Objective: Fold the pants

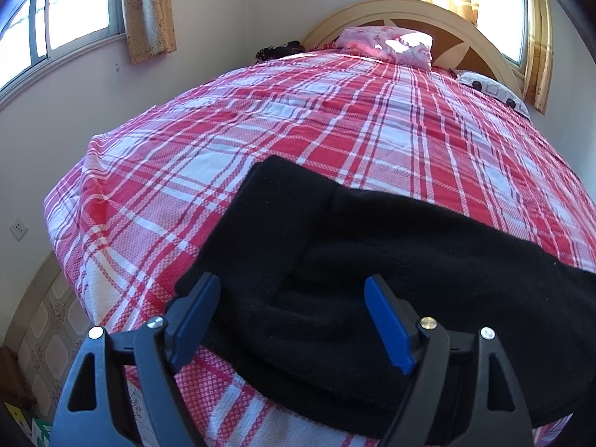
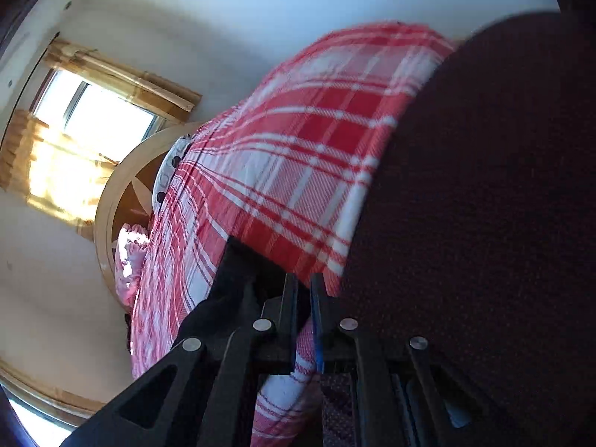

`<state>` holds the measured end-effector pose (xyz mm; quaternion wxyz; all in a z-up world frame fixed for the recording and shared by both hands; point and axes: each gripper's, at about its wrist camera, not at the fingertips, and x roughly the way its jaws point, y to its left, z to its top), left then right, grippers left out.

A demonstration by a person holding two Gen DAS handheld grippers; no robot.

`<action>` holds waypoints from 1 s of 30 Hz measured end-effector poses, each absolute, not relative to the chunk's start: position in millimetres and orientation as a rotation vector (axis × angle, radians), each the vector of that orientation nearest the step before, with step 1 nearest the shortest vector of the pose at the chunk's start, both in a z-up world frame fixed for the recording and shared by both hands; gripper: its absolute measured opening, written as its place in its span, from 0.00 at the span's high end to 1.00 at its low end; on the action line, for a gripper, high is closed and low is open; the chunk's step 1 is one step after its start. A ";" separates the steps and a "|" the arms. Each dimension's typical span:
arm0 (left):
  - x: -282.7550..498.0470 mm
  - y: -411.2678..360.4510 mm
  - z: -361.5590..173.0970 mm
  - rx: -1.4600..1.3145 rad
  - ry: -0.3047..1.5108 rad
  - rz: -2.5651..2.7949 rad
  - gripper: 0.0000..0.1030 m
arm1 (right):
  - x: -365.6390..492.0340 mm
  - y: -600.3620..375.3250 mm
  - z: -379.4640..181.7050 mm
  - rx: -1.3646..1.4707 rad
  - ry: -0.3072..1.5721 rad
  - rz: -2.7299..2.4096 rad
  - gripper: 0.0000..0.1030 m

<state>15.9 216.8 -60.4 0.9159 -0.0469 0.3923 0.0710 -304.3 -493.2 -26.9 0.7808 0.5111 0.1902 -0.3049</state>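
Black pants (image 1: 335, 260) lie on the red and white plaid bedspread (image 1: 298, 119) near the bed's front edge, bunched and partly folded over. My left gripper (image 1: 290, 290) is open just above them, its blue pads (image 1: 387, 327) on either side of the cloth, holding nothing. In the right wrist view the camera is rolled sideways and blurred. My right gripper (image 2: 303, 283) has its jaws nearly together on a strip of black pants fabric (image 2: 238, 279). A large dark cloth mass (image 2: 484, 223) fills the right side of that view.
A wooden headboard (image 1: 409, 11) with a pink pillow (image 1: 387, 44) and a white patterned pillow (image 1: 495, 89) stands at the far end. Windows with yellow curtains (image 1: 149, 11) are behind. The bed's left edge drops to a tiled floor (image 1: 44, 335).
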 end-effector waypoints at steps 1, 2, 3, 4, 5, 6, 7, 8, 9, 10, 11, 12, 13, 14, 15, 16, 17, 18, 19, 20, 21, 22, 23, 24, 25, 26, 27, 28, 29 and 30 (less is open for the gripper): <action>12.5 216.2 -55.4 -0.120 0.797 0.130 0.21 | -296.3 -494.5 -14.7 1.053 0.392 -0.628 0.93; 8.8 214.4 -50.1 -0.137 0.780 0.115 0.22 | -290.7 -495.5 -8.3 1.030 0.385 -0.602 0.92; 3.5 210.0 -43.3 -0.146 0.757 0.096 0.22 | -278.1 -496.0 -0.5 0.998 0.391 -0.566 0.91; -1.5 203.3 -37.5 -0.144 0.738 0.070 0.22 | -258.5 -497.9 6.2 0.945 0.427 -0.532 0.84; -5.9 194.0 -32.1 -0.133 0.727 0.035 0.22 | -246.6 -497.4 8.0 0.905 0.459 -0.522 0.67; -8.7 184.5 -28.3 -0.112 0.722 0.001 0.21 | -229.8 -497.8 9.7 0.853 0.498 -0.518 0.58; -12.3 171.8 -24.2 -0.074 0.716 -0.033 0.21 | -213.3 -498.0 9.5 0.805 0.529 -0.516 0.49; -16.2 159.8 -21.0 -0.034 0.708 -0.058 0.21 | -201.0 -497.6 8.0 0.772 0.546 -0.510 0.49; -20.8 146.4 -18.5 0.006 0.698 -0.086 0.21 | -189.6 -497.4 5.4 0.746 0.567 -0.508 0.49; -24.0 135.6 -17.2 0.025 0.696 -0.118 0.20 | -177.1 -499.0 2.9 0.723 0.587 -0.520 0.49; -26.7 125.4 -17.0 0.031 0.700 -0.160 0.20 | -172.4 -498.5 -1.2 0.701 0.601 -0.533 0.49; -28.1 116.6 -16.3 0.031 0.707 -0.198 0.20 | -163.0 -498.8 -5.9 0.673 0.625 -0.548 0.49; -29.8 107.1 -17.0 0.031 0.715 -0.232 0.20 | -163.0 -498.6 -12.7 0.652 0.636 -0.547 0.55; -30.7 98.9 -17.9 0.034 0.722 -0.264 0.20 | -160.4 -497.2 -18.6 0.629 0.645 -0.521 0.65; -32.1 88.1 -19.1 0.041 0.731 -0.302 0.20 | -172.4 -490.6 -27.2 0.614 0.658 -0.505 0.69; -33.7 76.0 -20.0 0.056 0.739 -0.334 0.20 | -166.3 -489.1 -31.4 0.588 0.683 -0.510 0.76; -35.9 66.1 -20.7 0.075 0.742 -0.354 0.20 | -167.1 -484.9 -32.4 0.558 0.689 -0.526 0.88; -38.7 54.1 -22.1 0.103 0.742 -0.376 0.20 | -170.7 -483.1 -33.1 0.532 0.691 -0.533 0.95; -41.1 46.5 -22.0 0.120 0.740 -0.389 0.20 | -169.8 -482.3 -32.4 0.513 0.695 -0.529 0.96; -43.7 38.7 -22.2 0.138 0.738 -0.406 0.20 | -170.7 -481.3 -29.9 0.501 0.687 -0.527 0.96; -46.3 31.3 -22.9 0.152 0.738 -0.422 0.20 | -172.9 -478.9 -26.1 0.490 0.677 -0.531 0.96; -49.3 26.5 -22.9 0.157 0.741 -0.433 0.20 | -176.3 -476.8 -20.5 0.474 0.661 -0.534 0.96; -50.2 22.6 -23.3 0.162 0.747 -0.444 0.20 | -180.0 -476.2 -13.2 0.461 0.628 -0.536 0.96; -50.8 19.7 -24.4 0.166 0.752 -0.450 0.20 | -183.9 -476.9 -6.4 0.455 0.597 -0.537 0.96; -50.5 15.6 -25.5 0.170 0.755 -0.451 0.20 | -186.5 -479.5 -0.8 0.454 0.571 -0.536 0.96; -51.0 14.0 -26.2 0.171 0.758 -0.449 0.20 | -188.0 -481.3 2.0 0.454 0.558 -0.529 0.96; -51.4 12.4 -27.2 0.169 0.762 -0.447 0.20 | -186.9 -483.7 3.3 0.451 0.553 -0.524 0.96; -51.4 12.6 -27.7 0.163 0.766 -0.447 0.20 | -183.9 -487.2 0.7 0.445 0.560 -0.517 0.95; -50.9 13.3 -28.6 0.157 0.770 -0.448 0.20 | -179.7 -491.3 -5.2 0.444 0.579 -0.519 0.95; -51.2 13.6 -28.7 0.152 0.773 -0.449 0.20 | -176.8 -493.7 -11.2 0.453 0.597 -0.525 0.95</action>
